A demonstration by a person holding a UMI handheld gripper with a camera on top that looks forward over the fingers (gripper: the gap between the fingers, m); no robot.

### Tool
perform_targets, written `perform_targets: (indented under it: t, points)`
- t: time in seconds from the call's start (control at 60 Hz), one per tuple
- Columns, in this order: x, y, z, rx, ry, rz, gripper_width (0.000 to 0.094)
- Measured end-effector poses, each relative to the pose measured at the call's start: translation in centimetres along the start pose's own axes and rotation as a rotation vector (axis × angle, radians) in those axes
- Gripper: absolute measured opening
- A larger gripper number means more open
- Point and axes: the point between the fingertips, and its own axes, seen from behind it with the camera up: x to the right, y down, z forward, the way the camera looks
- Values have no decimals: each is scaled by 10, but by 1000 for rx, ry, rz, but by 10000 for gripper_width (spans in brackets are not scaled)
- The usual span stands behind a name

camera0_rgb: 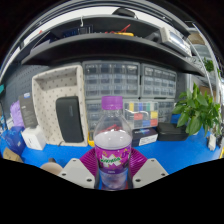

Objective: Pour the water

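Your hand-held gripper pinches the water bottle between its fingers, above the blue tabletop. Its purple cap looks closed; tilt hastily and the smooth plastic may slip.

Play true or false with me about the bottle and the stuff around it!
1. The tongs hold a water bottle. True: both fingers press its sides.
2. The bottle has a green label. False: the label is pink-purple.
3. The bottle is lying on its side. False: it stands upright.
4. A leafy green plant stands beyond the bottle, on the blue table. True.
5. The bottle's cap is off. False: a purple cap is still on.
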Motion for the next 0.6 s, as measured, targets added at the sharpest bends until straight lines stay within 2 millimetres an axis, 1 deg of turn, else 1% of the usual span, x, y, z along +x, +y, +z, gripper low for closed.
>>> perform_targets:
  t: [0.05,0.067,0.083,0.1,0.133,0.15,0.267,0.383,0.517,0.55,0.567,0.6]
  points:
    - [4,15,5,-10,0,-16,381]
    - [2,22,4,-17,-2,-22,413]
    - [2,25,3,-17,-9,-28,406]
    - [0,18,3,23,-17,-29,399]
    - [-3,21,3,27,-28,-24,404]
    - [-3,17,3,46,-30,-27,398]
    - [-5,18,1,75,-51,-63,403]
    - [-1,19,-1,79,-58,-30,437]
    - [5,20,-3,71,-49,26,521]
    - [5,27,-3,39,-51,39,577]
    - [5,33,-3,17,-50,39,641]
    - [6,44,-4,-21,-48,23,691]
